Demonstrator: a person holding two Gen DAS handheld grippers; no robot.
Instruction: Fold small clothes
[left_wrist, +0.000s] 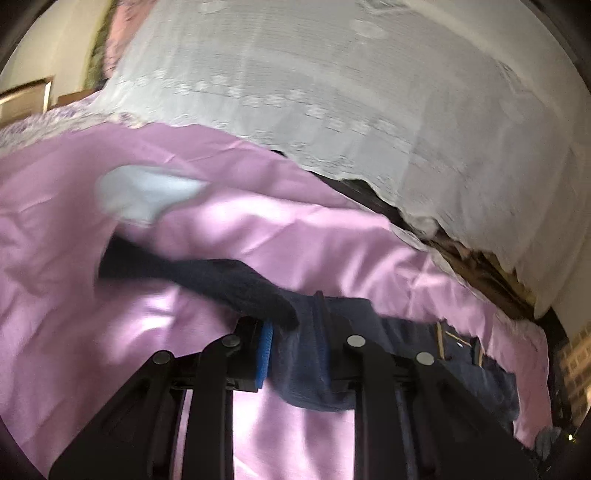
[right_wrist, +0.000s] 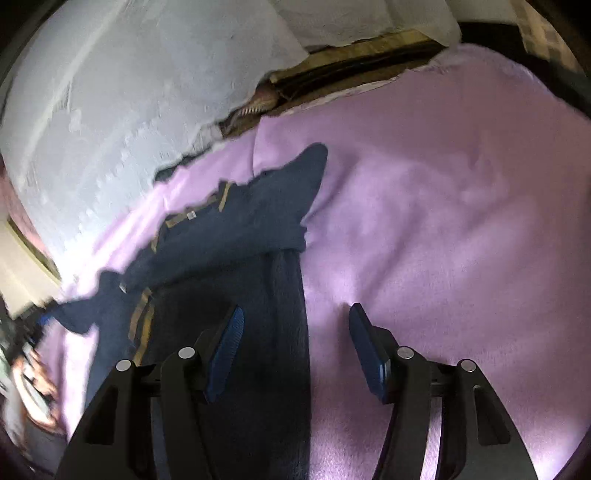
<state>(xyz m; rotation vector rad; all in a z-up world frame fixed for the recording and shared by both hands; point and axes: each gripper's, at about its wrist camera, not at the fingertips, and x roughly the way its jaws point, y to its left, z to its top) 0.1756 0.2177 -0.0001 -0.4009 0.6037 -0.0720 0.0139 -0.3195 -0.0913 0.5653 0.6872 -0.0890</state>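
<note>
Item: navy garment (right_wrist: 236, 236), small, dark blue knit with tan-gold striped trim and a small white label near the neckline. Location: spread on a lilac sheet (right_wrist: 443, 221) that covers the surface below; whether that surface is a bed or something else cannot be told. In the right wrist view one pointed sleeve or corner reaches up toward the far edge of the sheet, and the body of the garment runs down under the near left side of the frame.

Left hand-held gripper (left_wrist: 291, 332): jaws drawn close together and clamped on a fold of the navy garment; blue pad visible on the left finger, cloth bunched between the two and hanging below them. A darker length of the same cloth trails off to the left above the sheet. Picture blurred.

Right hand-held gripper (right_wrist: 295, 343): jaws standing apart, blue pads both bare, nothing between them. Its left finger sits over the garment's edge, its right finger over bare sheet; whether the tips touch the cloth cannot be told.

Also present: a white lace cloth (left_wrist: 332, 92) draped beyond the far edge of the sheet, a dark wooden strip showing beneath its ragged hem; a pale blue-grey item (left_wrist: 147, 195) lying on the sheet to the left, too blurred to name; a person's hand (right_wrist: 37, 387) at the left edge of the right wrist view.
</note>
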